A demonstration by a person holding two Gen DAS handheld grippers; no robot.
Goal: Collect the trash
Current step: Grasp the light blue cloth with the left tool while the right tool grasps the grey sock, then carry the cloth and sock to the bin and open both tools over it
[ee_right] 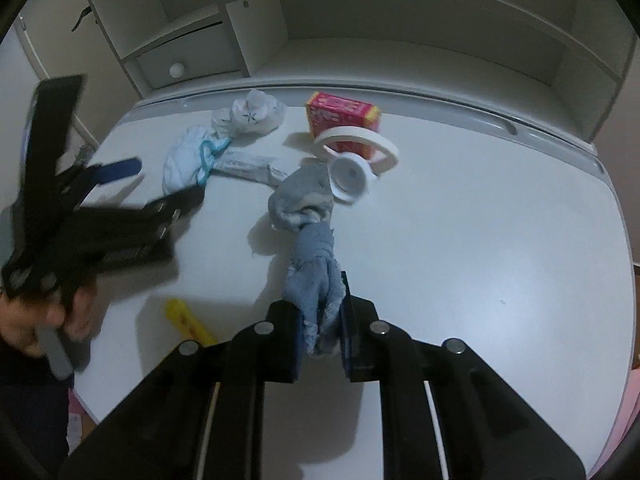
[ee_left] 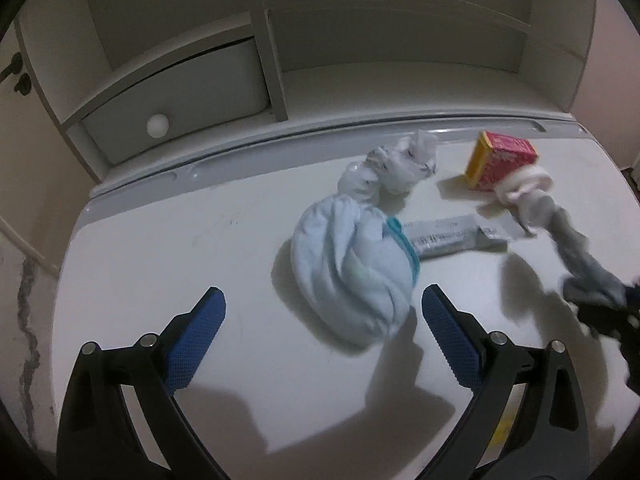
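Observation:
My right gripper (ee_right: 320, 312) is shut on one end of a grey-blue rag (ee_right: 312, 232) that stretches forward over the white table; the rag also shows in the left wrist view (ee_left: 576, 256). My left gripper (ee_left: 322, 332) is open, its blue pads (ee_left: 448, 336) on either side of the near end of a light blue cloth bundle (ee_left: 352, 268), which also shows in the right wrist view (ee_right: 188, 156). Behind the bundle lie a crumpled white plastic bag (ee_left: 396, 164), a flat silver wrapper (ee_left: 452, 236) and a red and yellow box (ee_left: 500, 160).
A white tape ring (ee_right: 356, 144) and a small white cup (ee_right: 350, 176) lie by the red box (ee_right: 344, 116). A yellow object (ee_right: 188, 320) lies near the table's front edge. A white shelf unit with a knobbed drawer (ee_left: 176, 100) stands behind the table (ee_left: 160, 248).

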